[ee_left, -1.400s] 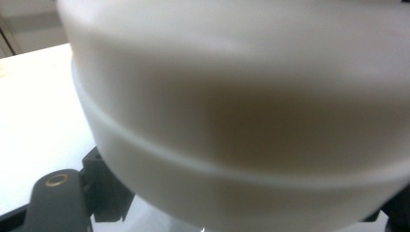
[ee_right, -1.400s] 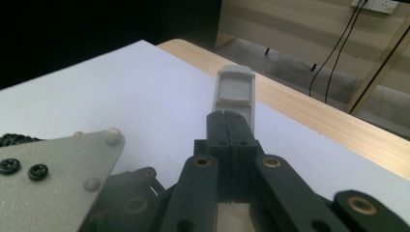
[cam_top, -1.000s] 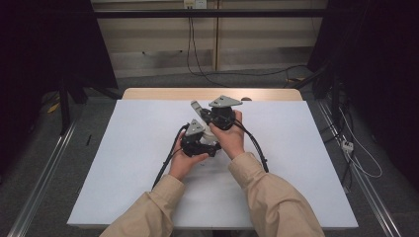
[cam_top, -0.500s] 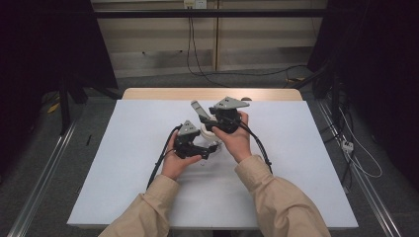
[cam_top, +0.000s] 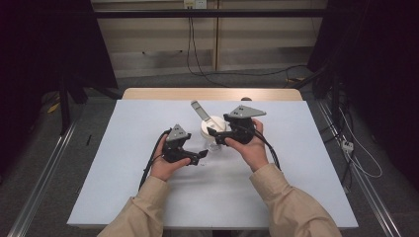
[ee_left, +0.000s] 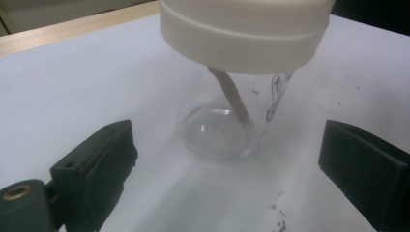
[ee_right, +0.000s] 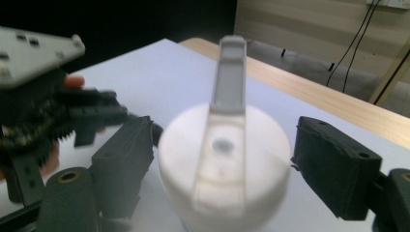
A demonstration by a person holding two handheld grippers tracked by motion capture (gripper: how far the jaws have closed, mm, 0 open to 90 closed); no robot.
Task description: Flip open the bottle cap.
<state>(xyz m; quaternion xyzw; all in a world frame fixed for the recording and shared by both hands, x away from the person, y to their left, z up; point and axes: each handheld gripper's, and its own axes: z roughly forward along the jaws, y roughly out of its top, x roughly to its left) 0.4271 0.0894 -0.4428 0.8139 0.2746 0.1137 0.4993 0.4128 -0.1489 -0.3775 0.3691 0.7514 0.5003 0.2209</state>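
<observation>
Bottle [cam_top: 213, 134] upright mid-table [cam_top: 123, 163], just let go, both grippers' fingers [ee_left: 99, 162] having opened wide apart: back left gripper [cam_top: 197, 157] and right gripper [cam_top: 217, 136] straight away without clipping raised flip cap [cam_top: 197, 108].

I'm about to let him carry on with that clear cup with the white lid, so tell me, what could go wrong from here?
The cup stands free between the left gripper's open jaws, and the right gripper has just opened around the lid. A brush from either could tip it. The raised flip cap sticks up and could catch a jaw. The clear wall may be hard to judge.
</observation>
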